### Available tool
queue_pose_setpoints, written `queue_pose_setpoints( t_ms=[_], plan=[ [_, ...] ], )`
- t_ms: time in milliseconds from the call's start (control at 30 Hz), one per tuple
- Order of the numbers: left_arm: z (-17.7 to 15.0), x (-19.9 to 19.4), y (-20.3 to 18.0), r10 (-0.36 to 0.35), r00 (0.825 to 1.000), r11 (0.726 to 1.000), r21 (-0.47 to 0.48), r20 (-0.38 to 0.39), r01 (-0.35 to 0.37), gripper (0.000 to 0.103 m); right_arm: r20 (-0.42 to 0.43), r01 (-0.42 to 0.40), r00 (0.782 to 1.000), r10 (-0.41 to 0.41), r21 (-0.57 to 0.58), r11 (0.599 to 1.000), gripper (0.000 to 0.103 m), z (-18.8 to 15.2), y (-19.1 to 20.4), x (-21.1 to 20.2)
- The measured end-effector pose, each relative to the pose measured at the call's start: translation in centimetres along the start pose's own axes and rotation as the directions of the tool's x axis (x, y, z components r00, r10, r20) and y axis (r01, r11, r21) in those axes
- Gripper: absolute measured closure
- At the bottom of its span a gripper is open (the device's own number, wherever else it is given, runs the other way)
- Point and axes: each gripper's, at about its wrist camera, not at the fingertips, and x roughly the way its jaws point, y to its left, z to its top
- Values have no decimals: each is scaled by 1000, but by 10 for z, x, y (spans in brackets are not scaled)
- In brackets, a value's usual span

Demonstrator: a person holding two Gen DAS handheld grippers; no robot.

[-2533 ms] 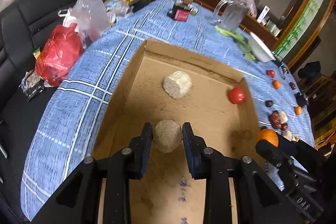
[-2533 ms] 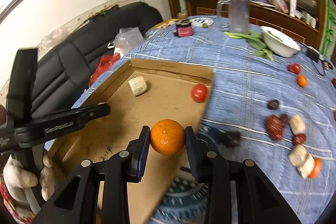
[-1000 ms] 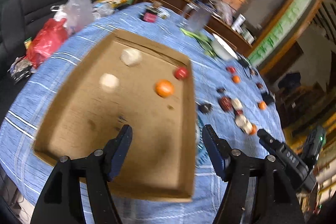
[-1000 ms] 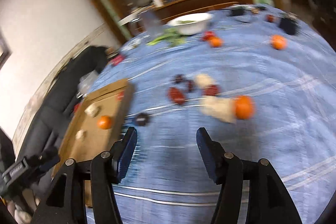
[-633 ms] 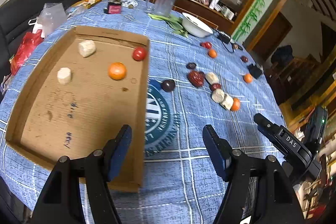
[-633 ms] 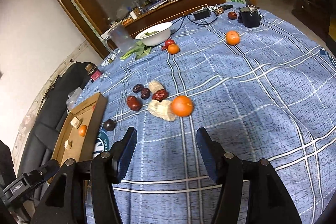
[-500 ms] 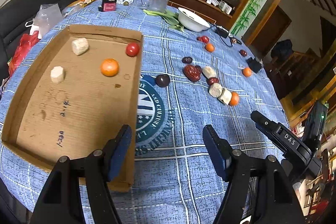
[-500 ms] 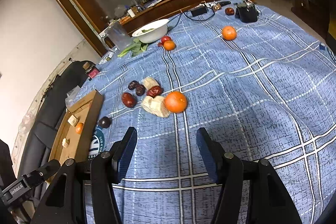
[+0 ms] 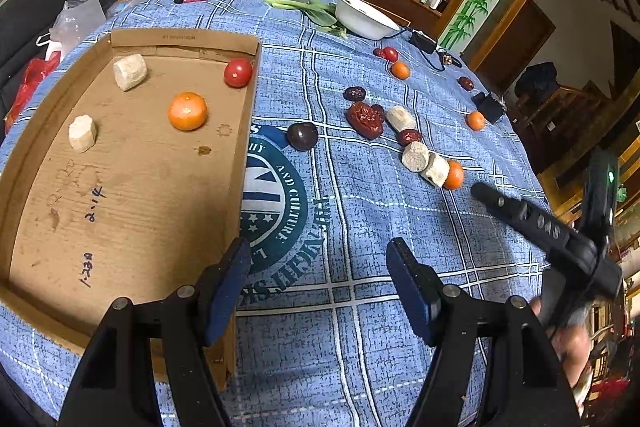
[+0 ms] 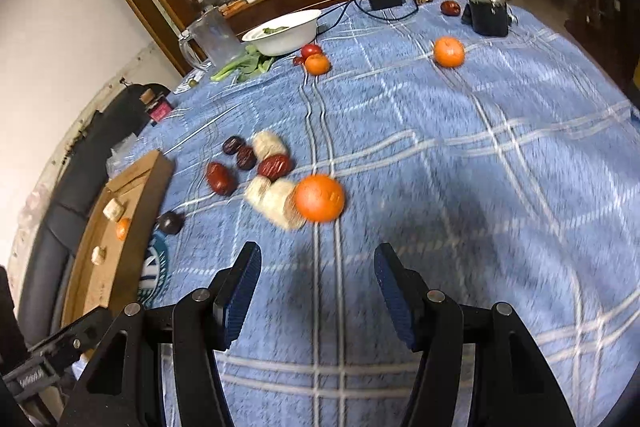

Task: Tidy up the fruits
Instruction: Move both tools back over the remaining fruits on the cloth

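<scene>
We log the cardboard tray [image 9: 244,155] at the left edge of the table [image 9: 360,307], holding four items. An orange [image 9: 187,111] sits mid-tray toward the far end. A red tomato [image 9: 238,73] sits in the far right corner against the wall. Two pale cut chunks lie along the left side, one near the far wall [image 9: 129,66] and one further in [image 9: 83,133].

Left gripper [image 9: 318,285]: jaws spread wide, nothing between them, hovering over the tablecloth just off the tray's right wall. Right gripper [image 10: 316,293]: jaws likewise wide apart and empty, pointed at the loose cluster mid-table.

Outside the tray:
- a dark plum [image 9: 302,135] just beside the tray's right wall;
- red dates [image 9: 365,119] and pale chunks [image 9: 415,156] grouped mid-table;
- an orange [image 10: 319,197] touching the nearest pale chunk, straight ahead of the right gripper;
- a small orange with a tomato [image 10: 317,63] near the white bowl [image 10: 282,33] at the far edge;
- another orange [image 10: 449,51] toward the far right edge;
- one dark fruit [image 10: 450,7] by the black box [image 10: 486,13] at the far edge.

We judge the task well under half done: four pieces in, roughly a dozen or more out. The likely next pick, by our reading, is the orange in front of the right gripper. The right wrist view is motion-blurred, so fine contact there cannot be confirmed.
</scene>
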Motion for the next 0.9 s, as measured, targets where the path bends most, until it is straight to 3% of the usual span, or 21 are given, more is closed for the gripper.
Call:
queue_pose_setpoints(
  t_ms=[100, 233, 500, 633, 733, 833, 900],
  plan=[
    [5, 0, -1, 1, 1000, 1000, 1, 10, -1, 34, 26, 47, 999, -46, -16, 999, 40, 15, -6, 6],
    [10, 0, -2, -6, 1000, 1000, 3, 27, 6, 34, 37, 46, 998, -45, -25, 999, 41, 26, -9, 20],
    [14, 12, -6, -9, 1000, 1000, 2, 1, 9, 34, -25, -48, 999, 48, -29, 998, 58, 29, -3, 42],
    [18, 9, -4, -8, 1000, 1000, -4, 8, 8, 34, -98, -88, 992, 86, -22, 996, 58, 16, -6, 27],
    [21, 7, -1, -17, 1000, 1000, -18, 18, 18, 34, -138, -54, 989, 49, -34, 998, 58, 1, -17, 11],
    [27, 9, -1, -36, 999, 999, -37, 19, 37, 34, -103, 4, 995, -13, -92, 996, 58, -5, -20, -4],
    [32, 13, -6, -56, 998, 998, -37, 7, 56, 34, -87, 3, 996, -13, -116, 993, 58, -5, -18, -5]
  ],
)
